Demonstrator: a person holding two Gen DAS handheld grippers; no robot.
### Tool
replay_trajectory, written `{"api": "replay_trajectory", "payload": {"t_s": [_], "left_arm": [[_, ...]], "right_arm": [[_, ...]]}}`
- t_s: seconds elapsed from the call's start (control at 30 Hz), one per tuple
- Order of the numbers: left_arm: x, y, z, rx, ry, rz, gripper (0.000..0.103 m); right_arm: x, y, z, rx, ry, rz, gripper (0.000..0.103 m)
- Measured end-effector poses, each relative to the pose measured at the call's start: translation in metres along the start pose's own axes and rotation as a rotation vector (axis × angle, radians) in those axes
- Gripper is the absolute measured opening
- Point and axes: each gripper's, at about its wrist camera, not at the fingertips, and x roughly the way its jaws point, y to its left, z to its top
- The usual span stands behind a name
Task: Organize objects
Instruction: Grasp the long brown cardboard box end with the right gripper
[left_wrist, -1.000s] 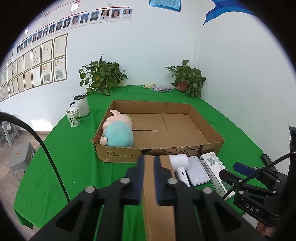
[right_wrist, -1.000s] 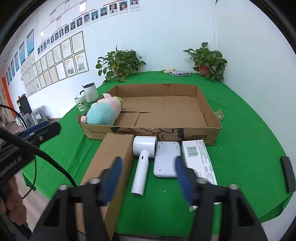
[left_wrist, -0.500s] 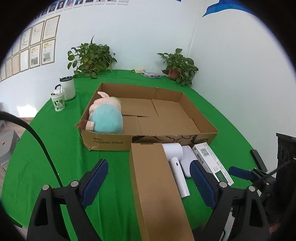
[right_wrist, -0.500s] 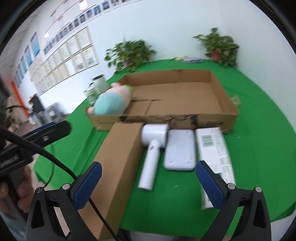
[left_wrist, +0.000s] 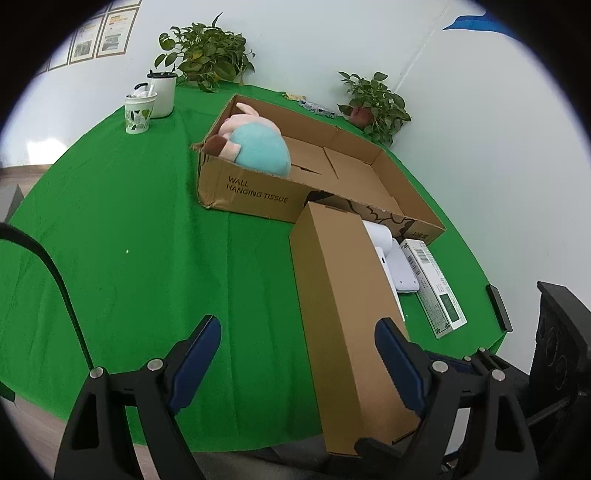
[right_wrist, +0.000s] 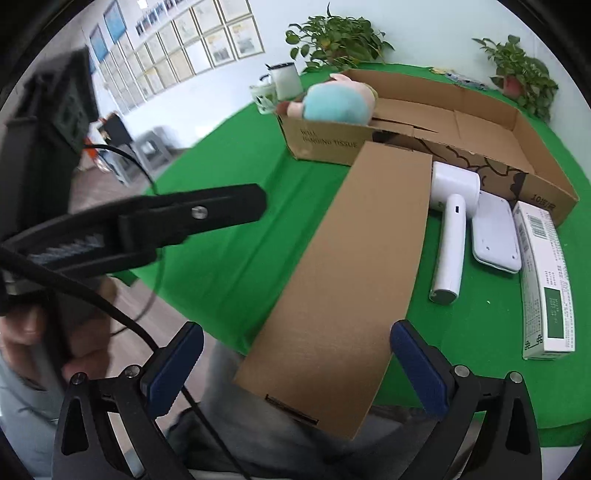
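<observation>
A long brown carton (left_wrist: 343, 295) (right_wrist: 351, 277) lies on the green table, its near end hanging over the front edge. My left gripper (left_wrist: 297, 332) straddles that end and its jaws are closing. The right pad sits at the carton's side and the left pad is well clear. My right gripper (right_wrist: 295, 332) is open wide around the same end, touching nothing. Behind stands a shallow cardboard box (left_wrist: 258, 192) (right_wrist: 325, 140) with a teal and pink plush toy (left_wrist: 258, 147) (right_wrist: 336, 103) in its left end.
A white handheld device (right_wrist: 450, 229), a flat white device (right_wrist: 495, 236) and a white-and-green packet (right_wrist: 543, 273) lie right of the carton. Two mugs (left_wrist: 155, 99) and potted plants (left_wrist: 207, 55) stand at the back. A hand (right_wrist: 22, 332) holds the left gripper's handle.
Both sets of jaws have spread wide; the left was shut a second ago. Both grippers dropped and tilted down over the carton's near end, with the right moving left onto it.
</observation>
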Motion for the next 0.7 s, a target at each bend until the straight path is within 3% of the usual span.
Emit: {"api": "replay_trajectory", "payload": {"t_s": [0.17,0.27,0.33,0.37,0.57,0.7], "left_arm": [[0.012,0.006,-0.009,-0.028,0.048,-0.009,0.078],[0.020,0.008,-0.011,-0.042,0.058,-0.066,0.078],[0.024,0.006,-0.013,-0.046,0.069,-0.089,0.078],[0.026,0.004,-0.014,-0.042,0.072,-0.095,0.078],[0.034,-0.001,-0.014,-0.065,0.092,-0.155,0.078],[0.037,0.001,-0.015,-0.092,0.107,-0.201,0.078]], "right_arm": [[0.021,0.007,-0.006,-0.037,0.003,-0.142,0.102],[0.025,-0.002,-0.011,-0.036,0.015,-0.205,0.101],[0.024,-0.010,-0.012,-0.027,0.013,-0.230,0.094],[0.024,-0.013,-0.013,-0.022,0.016,-0.227,0.085],[0.016,-0.024,-0.014,-0.008,0.006,-0.194,0.084],[0.007,-0.031,-0.012,0.080,-0.006,-0.030,0.083]]}}
